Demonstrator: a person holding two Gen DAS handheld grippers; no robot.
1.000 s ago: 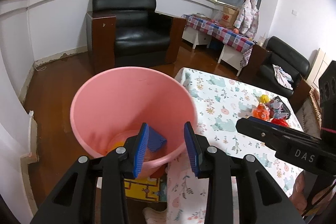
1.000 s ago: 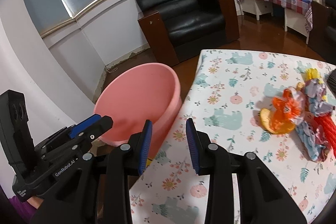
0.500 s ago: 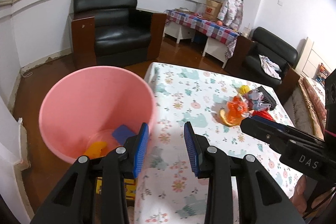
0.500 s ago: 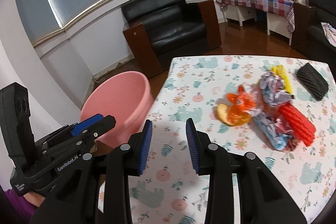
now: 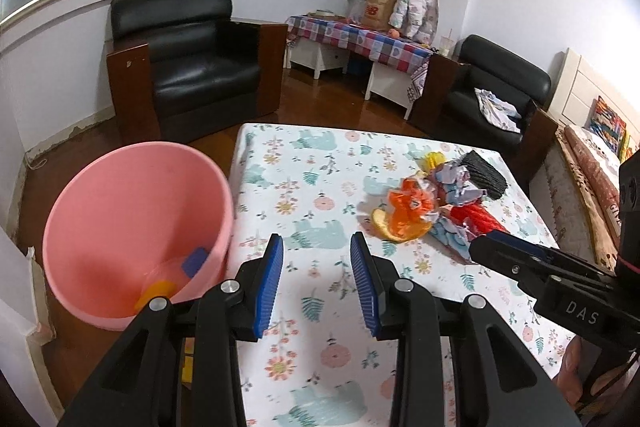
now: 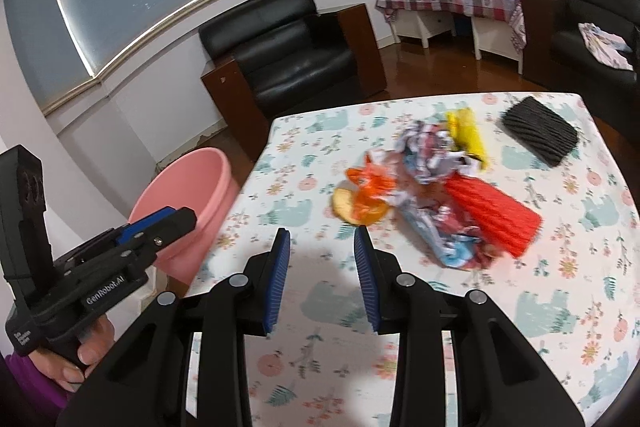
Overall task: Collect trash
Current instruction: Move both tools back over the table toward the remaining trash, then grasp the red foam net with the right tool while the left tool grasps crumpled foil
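While a second ago both views were filled by the pink bucket [image 5: 132, 227], they have since swung away from it toward the heap of trash [image 6: 432, 203] on the worktop [image 5: 312, 187], which now lies ahead of both tools. That suggests one drop is finished (a blue piece [image 5: 195, 261] and an orange piece [image 5: 156, 293] lie at the bucket's bottom) and the next pick-up is starting. The left tool [image 5: 316, 283] has its jaws parted with nothing between them, and the right tool [image 6: 322, 279] shows the same empty gap. Beyond the right tool the heap holds an orange wrapper [image 6: 368, 195], crumpled printed paper [image 6: 428, 155], a yellow piece [image 6: 466, 135] and a red ribbed piece [image 6: 492, 215]; a black ribbed pad [image 6: 540, 131] lies apart, further from the bucket. A floral cloth covers the worktop, whose left edge the bucket stands just beside, on a wooden floor. Behind the bucket stands a black armchair [image 5: 192, 59] under a long window.
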